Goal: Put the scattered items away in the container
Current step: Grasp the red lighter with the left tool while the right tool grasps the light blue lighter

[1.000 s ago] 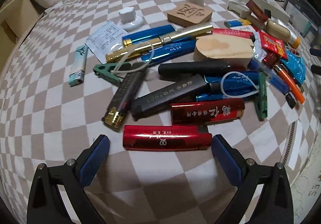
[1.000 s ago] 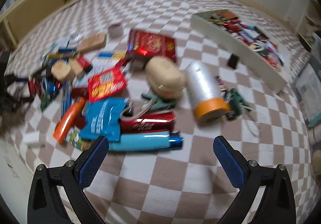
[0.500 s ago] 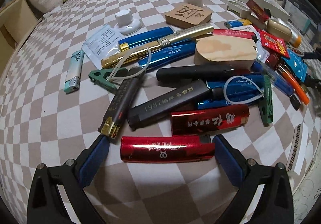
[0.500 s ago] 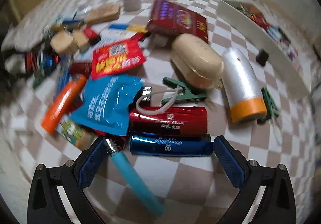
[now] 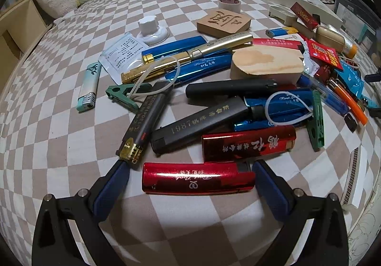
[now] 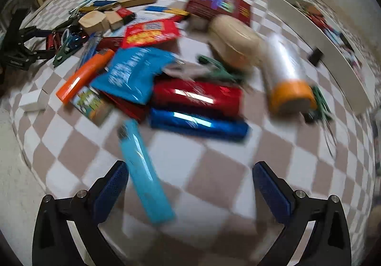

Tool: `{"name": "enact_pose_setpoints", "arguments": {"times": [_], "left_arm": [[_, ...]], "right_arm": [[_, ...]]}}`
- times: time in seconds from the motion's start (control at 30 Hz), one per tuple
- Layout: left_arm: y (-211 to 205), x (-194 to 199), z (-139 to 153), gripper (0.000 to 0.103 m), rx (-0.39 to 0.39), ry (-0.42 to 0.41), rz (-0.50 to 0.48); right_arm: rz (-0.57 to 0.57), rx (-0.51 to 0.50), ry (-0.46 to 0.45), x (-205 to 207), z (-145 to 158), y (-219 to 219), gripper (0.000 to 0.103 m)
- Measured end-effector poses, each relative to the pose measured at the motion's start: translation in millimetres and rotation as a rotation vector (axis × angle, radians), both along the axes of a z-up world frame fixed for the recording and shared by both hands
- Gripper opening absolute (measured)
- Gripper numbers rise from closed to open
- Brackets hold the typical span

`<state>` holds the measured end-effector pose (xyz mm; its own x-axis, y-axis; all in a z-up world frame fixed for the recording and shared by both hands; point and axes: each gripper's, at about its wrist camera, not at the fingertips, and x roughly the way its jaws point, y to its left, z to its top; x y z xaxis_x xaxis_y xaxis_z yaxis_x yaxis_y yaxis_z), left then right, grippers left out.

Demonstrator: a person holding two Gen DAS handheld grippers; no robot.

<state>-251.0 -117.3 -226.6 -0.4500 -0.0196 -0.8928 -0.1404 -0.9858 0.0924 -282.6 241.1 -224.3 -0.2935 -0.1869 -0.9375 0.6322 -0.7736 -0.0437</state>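
My left gripper (image 5: 190,182) is open, its blue pads on either side of a shiny red lighter (image 5: 197,179) that lies crosswise on the checkered cloth. Behind it lie another red lighter (image 5: 247,143), a black lighter (image 5: 197,126) and a pile of blue and gold ones. My right gripper (image 6: 190,185) is open above the cloth, with a light blue lighter (image 6: 145,175) lying by its left finger and a dark blue lighter (image 6: 197,124) and red lighter (image 6: 197,98) just ahead. The white container (image 6: 316,51) stands at the far right and also shows in the left wrist view (image 5: 297,1).
A silver roll with an orange end (image 6: 285,75), a tan case (image 6: 233,39), snack packets (image 6: 135,73), an orange lighter (image 6: 83,75), a wooden block (image 5: 266,66), tape roll (image 5: 228,4) and green clips (image 5: 316,120) are scattered about. The bed edge runs near the left of the right wrist view.
My left gripper has moved forward and down so the red lighter now lies between its fingers. My right gripper has closed in on the pile; the light blue lighter is now beside its left finger.
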Motion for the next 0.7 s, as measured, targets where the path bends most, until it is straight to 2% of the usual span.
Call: {"name": "enact_pose_setpoints", "arguments": {"times": [0.3,0.47,0.7], "left_arm": [[1,-2,1,0.103,0.002,-0.017,0.027],[1,-1,2,0.101,0.006,-0.012,0.024],[7,6,6,0.083,0.009,0.006,-0.002]], "right_arm": [[-0.222,0.009,-0.034,-25,2,63,0.103],[-0.161,0.003,-0.040,-13,10,57,0.103],[-0.103,-0.075,-0.089,-4,13,29,0.103]]}}
